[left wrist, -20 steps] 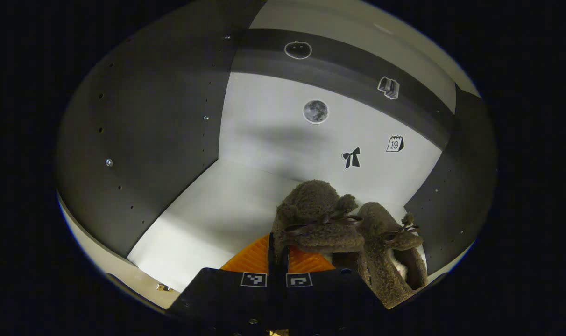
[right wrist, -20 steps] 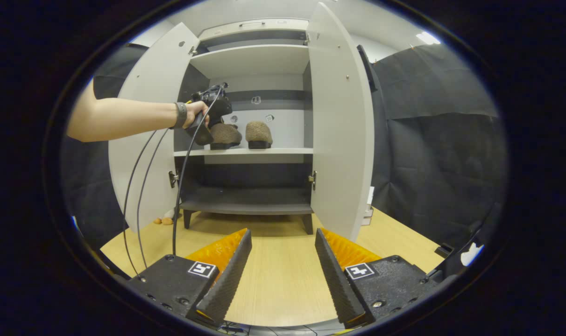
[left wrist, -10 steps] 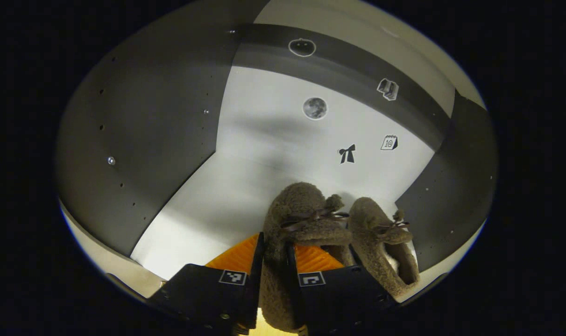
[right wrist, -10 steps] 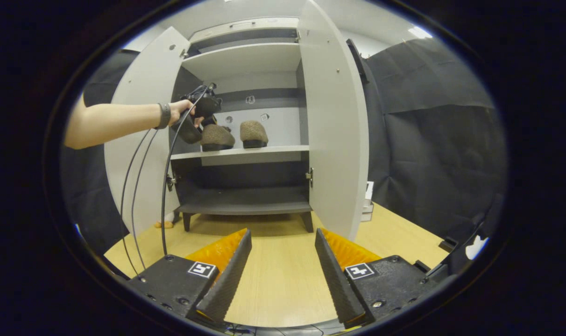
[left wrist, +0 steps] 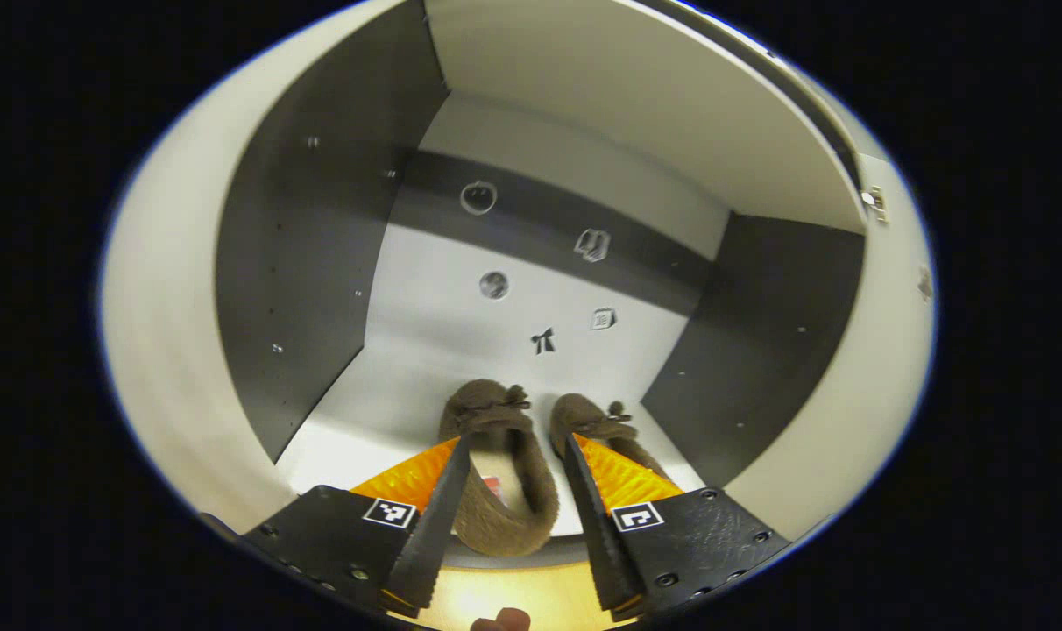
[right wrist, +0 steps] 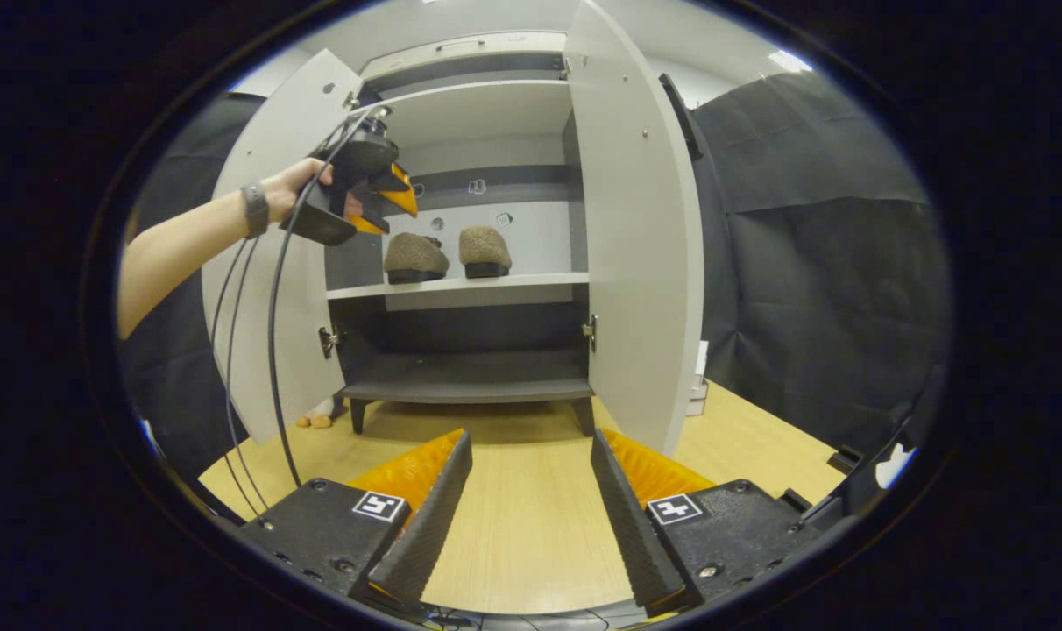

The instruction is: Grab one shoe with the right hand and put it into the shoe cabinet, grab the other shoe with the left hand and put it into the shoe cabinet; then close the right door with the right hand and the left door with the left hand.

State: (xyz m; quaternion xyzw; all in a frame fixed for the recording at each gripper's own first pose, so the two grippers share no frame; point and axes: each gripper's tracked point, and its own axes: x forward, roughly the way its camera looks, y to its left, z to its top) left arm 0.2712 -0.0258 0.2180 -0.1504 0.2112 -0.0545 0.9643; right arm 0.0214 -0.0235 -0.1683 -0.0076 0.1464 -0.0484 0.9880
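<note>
Two brown fuzzy shoes stand side by side on the cabinet's middle shelf (right wrist: 531, 282): the left shoe (right wrist: 415, 256) (left wrist: 496, 491) and the right shoe (right wrist: 484, 248) (left wrist: 594, 421). My left gripper (left wrist: 515, 443) is open, its fingers apart in front of the left shoe and touching nothing. In the right gripper view, a hand holds the left gripper (right wrist: 382, 197) up and to the left of the shoes, at the cabinet's front. My right gripper (right wrist: 531, 438) is open and holds nothing, low over the wooden floor, well back from the cabinet. The left door (right wrist: 268, 289) and right door (right wrist: 636, 245) stand wide open.
The left gripper's cables (right wrist: 272, 350) hang down before the left door. A dark lower shelf (right wrist: 470, 386) sits beneath the shoes. Small objects (right wrist: 312, 421) lie by the cabinet's left leg. Black cloth (right wrist: 803, 263) hangs to the right. Wooden floor (right wrist: 531, 543) stretches between my right gripper and the cabinet.
The left gripper opened, let go of the left shoe on the shelf, and drew back and upward out of the cabinet. The right gripper stayed almost still.
</note>
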